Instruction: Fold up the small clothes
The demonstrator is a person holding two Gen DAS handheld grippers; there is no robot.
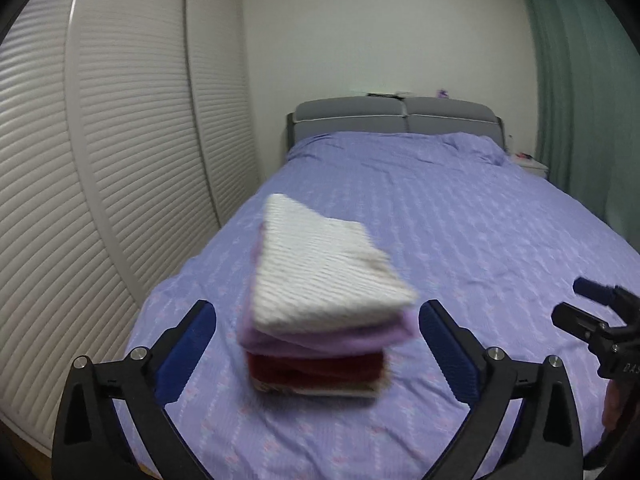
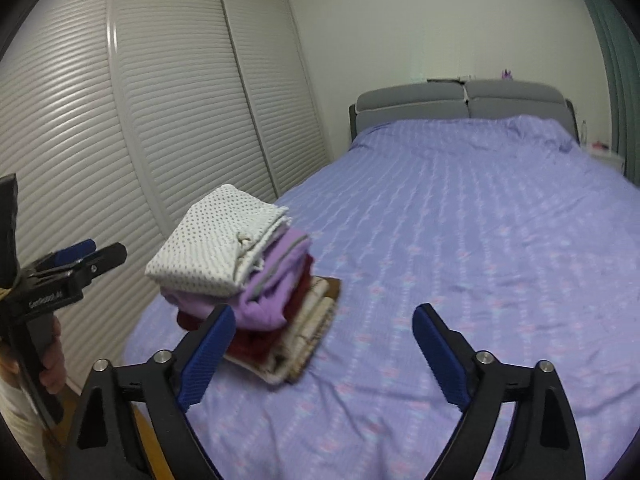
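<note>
A stack of folded small clothes (image 1: 320,300) sits on the purple bed near its front left corner: a white dotted piece (image 2: 216,240) on top, then lilac (image 2: 276,280), dark red (image 2: 256,344) and cream patterned pieces. My left gripper (image 1: 318,340) is open and empty, its blue pads on either side of the stack, just short of it. My right gripper (image 2: 324,344) is open and empty, to the right of the stack; its left pad overlaps the stack's lower edge in view. The right gripper also shows at the far right of the left wrist view (image 1: 600,320).
The purple patterned bedspread (image 2: 460,240) covers the bed up to a grey headboard (image 2: 460,100). White louvred wardrobe doors (image 1: 100,160) run along the left. A green curtain (image 1: 580,80) and a small bedside table (image 1: 532,166) stand at the right.
</note>
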